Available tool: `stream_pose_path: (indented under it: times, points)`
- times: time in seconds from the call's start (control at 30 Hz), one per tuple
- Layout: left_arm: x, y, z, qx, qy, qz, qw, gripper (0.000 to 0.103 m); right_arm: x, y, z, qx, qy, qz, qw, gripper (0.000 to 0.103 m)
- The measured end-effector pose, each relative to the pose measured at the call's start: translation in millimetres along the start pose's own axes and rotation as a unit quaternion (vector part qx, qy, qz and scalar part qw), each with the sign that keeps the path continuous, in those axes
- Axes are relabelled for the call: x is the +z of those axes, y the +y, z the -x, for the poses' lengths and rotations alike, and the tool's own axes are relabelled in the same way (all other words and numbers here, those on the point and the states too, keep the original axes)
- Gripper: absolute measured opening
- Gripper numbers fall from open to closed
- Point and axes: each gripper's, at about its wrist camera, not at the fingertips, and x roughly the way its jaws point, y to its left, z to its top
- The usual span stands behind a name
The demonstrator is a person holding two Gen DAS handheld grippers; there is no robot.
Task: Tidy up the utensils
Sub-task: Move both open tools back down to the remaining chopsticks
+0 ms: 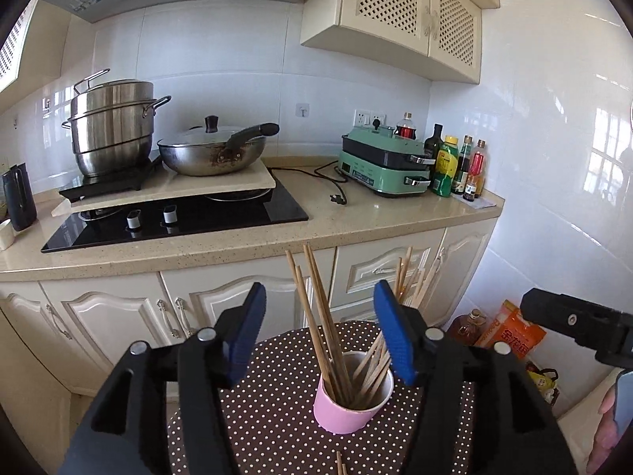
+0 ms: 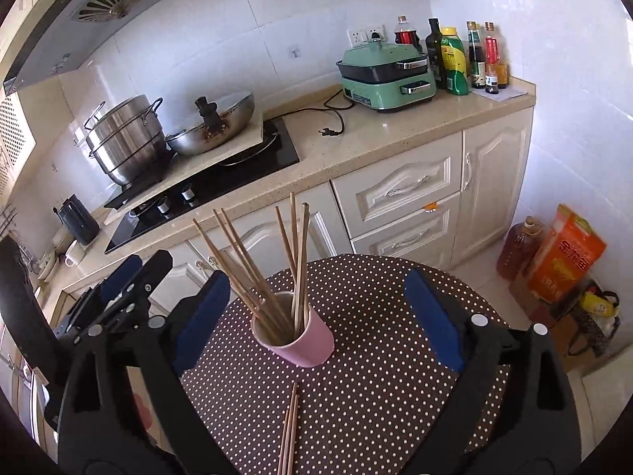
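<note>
The round brown polka-dot table (image 2: 356,356) is cut off at six o'clock. Centred on it, the pink paper cup (image 2: 304,340) holds wooden chopsticks (image 2: 253,273); their lower ends are hidden inside. Loose chopsticks (image 2: 289,431) lie at six o'clock, cropped. The left gripper (image 1: 320,332) and right gripper (image 2: 316,316) both stand released, grasping nothing.

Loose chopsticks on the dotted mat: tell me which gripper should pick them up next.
Probably the right gripper. The loose chopsticks lie directly below its open jaws, in front of the pink cup. In the left gripper's view, only their tips show at the bottom edge.
</note>
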Motion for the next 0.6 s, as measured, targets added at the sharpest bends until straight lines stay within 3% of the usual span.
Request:
stream_pose_path:
  times: [0.13, 0.23, 0.6]
  points:
    - [-4, 3, 17, -0.010, 0.026, 0.010, 0.9996, 0.064, -11, 5, 3, -0.013, 0.033, 0.002, 0.999, 0.090]
    - [-20, 7, 20, -0.007, 0.077, 0.008, 0.9970, 0.066, -29, 7, -2, -0.017, 0.068, -0.003, 0.998, 0.090]
    - [-114, 41, 16, 0.016, 0.212, 0.007, 0.9770, 0.066, -113, 4, -32, -0.057, 0.169, -0.034, 0.983, 0.090]
